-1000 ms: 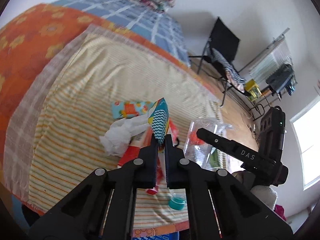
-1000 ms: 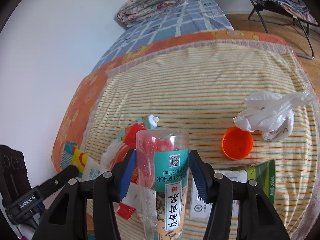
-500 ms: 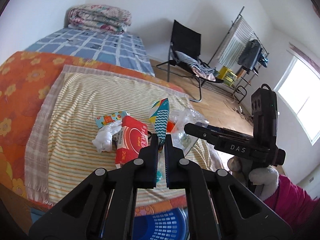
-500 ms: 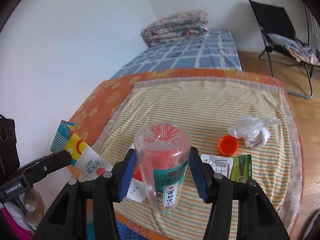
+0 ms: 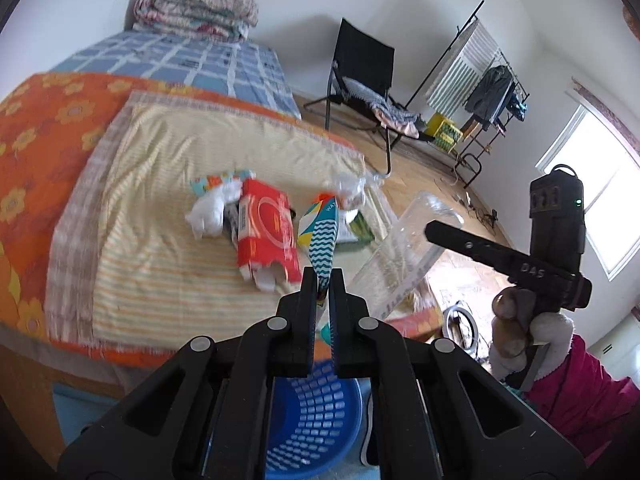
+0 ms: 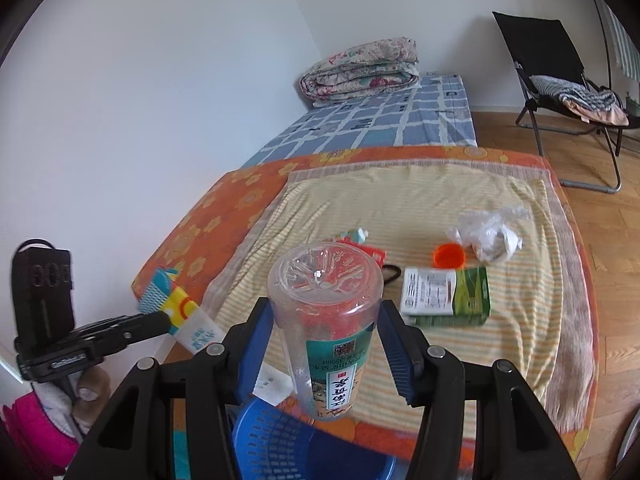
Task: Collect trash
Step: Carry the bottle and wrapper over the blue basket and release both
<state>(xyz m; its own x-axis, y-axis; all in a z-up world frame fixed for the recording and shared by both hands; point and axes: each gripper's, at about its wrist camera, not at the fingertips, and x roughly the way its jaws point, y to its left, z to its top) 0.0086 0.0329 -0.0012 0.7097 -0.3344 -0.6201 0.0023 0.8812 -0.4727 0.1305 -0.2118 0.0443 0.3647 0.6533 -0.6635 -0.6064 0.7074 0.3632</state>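
Note:
My left gripper (image 5: 322,280) is shut on a flat wrapper (image 5: 320,236) printed with teal waves and yellow, held out over the bed's near edge. My right gripper (image 6: 324,320) is shut on a clear plastic bottle (image 6: 324,308) with a teal label, its base toward the camera. A blue slotted basket (image 5: 316,416) sits on the floor just below both grippers. On the striped cloth lie a red tissue pack (image 5: 266,232), a white crumpled tissue (image 5: 208,212), a green-and-white box (image 6: 448,296), an orange cap (image 6: 449,256) and a crumpled clear bag (image 6: 488,236).
The bed (image 6: 400,200) runs back to a folded quilt (image 6: 360,68) by the wall. A black folding chair (image 6: 560,80) and a clothes rack (image 5: 480,80) stand on the wooden floor to the right. A person's hand and a pink sleeve (image 5: 580,380) hold the right gripper.
Both grippers have drawn back from the bed and risen, carrying the wrapper and the bottle. The blue basket has come into view beneath them.

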